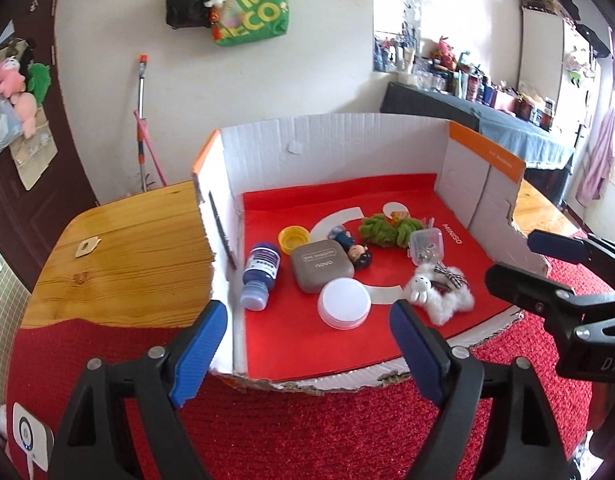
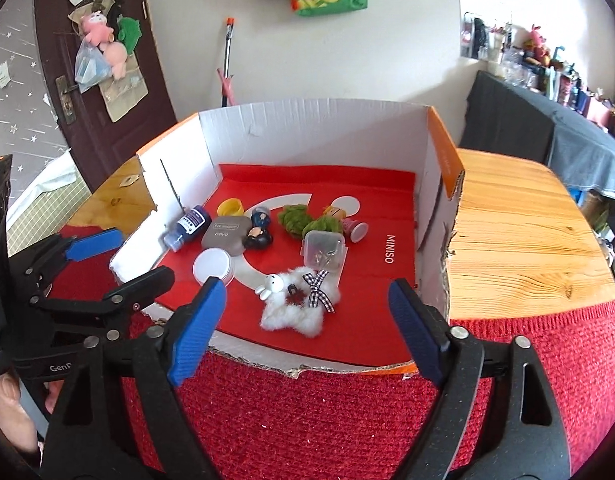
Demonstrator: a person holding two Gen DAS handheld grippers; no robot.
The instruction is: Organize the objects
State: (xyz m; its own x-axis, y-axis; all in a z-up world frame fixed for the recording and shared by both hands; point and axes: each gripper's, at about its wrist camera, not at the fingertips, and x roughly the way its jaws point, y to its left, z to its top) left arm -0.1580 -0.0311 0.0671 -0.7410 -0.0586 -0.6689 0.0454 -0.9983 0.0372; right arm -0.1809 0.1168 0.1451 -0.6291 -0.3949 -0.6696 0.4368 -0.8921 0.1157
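Observation:
An open cardboard box with a red floor holds several small things: a blue bottle lying down, a grey eye-shadow case, a white round jar, a yellow cap, a small doll, green fluff, a clear plastic box and a white fluffy star with a rabbit. My left gripper is open and empty before the box's front. My right gripper is open and empty, near the fluffy star.
The box stands on a wooden table with a red knitted mat under its front. Each gripper shows in the other's view, the right one and the left one. A wall with hanging bags lies behind.

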